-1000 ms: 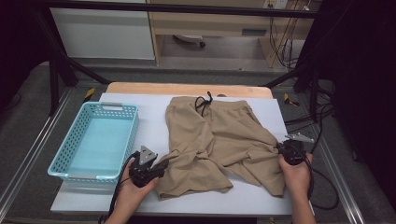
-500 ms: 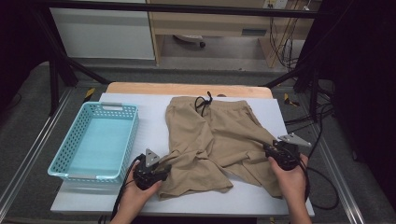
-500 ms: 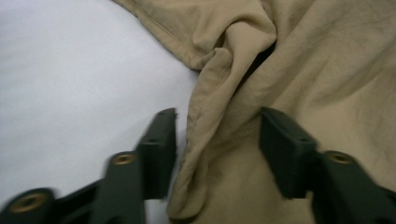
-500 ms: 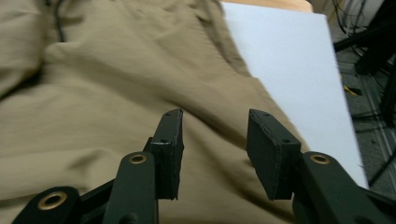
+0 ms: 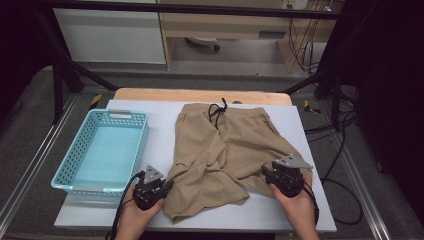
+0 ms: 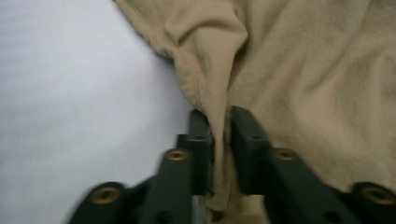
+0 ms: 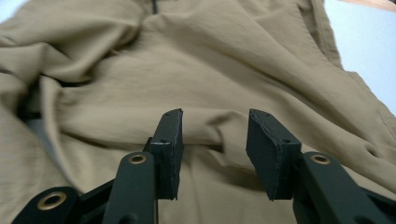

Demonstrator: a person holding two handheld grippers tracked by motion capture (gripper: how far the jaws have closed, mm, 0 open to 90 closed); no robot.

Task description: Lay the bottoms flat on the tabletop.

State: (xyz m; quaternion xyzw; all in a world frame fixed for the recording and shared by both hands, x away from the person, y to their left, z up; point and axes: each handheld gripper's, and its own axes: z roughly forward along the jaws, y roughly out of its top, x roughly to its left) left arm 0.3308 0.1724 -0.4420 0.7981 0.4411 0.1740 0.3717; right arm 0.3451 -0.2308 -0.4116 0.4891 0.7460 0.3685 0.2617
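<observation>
Tan shorts (image 5: pixel 225 150) with a black drawstring (image 5: pixel 218 111) lie spread on the white table (image 5: pixel 160 125), waistband at the far side. My left gripper (image 5: pixel 167 186) sits at the near left leg. Its jaws have just been closing and now pinch a raised fold of the shorts (image 6: pixel 205 70) between the pads (image 6: pixel 201 140). My right gripper (image 5: pixel 265 172) hovers at the near right leg. Its jaws have just been opening and stand apart (image 7: pixel 215 135) over the wrinkled shorts (image 7: pixel 210 60), with nothing gripped between them.
A light blue perforated basket (image 5: pixel 142 145) stands on the table's left side, close to the left hand. Black cables (image 5: pixel 345 200) trail off the table's right edge. A wooden strip (image 5: pixel 200 95) borders the far edge.
The right hand has moved left, inward along the right leg, with its gripper now raised over the cloth. The left jaws have come together on a fold of cloth.
</observation>
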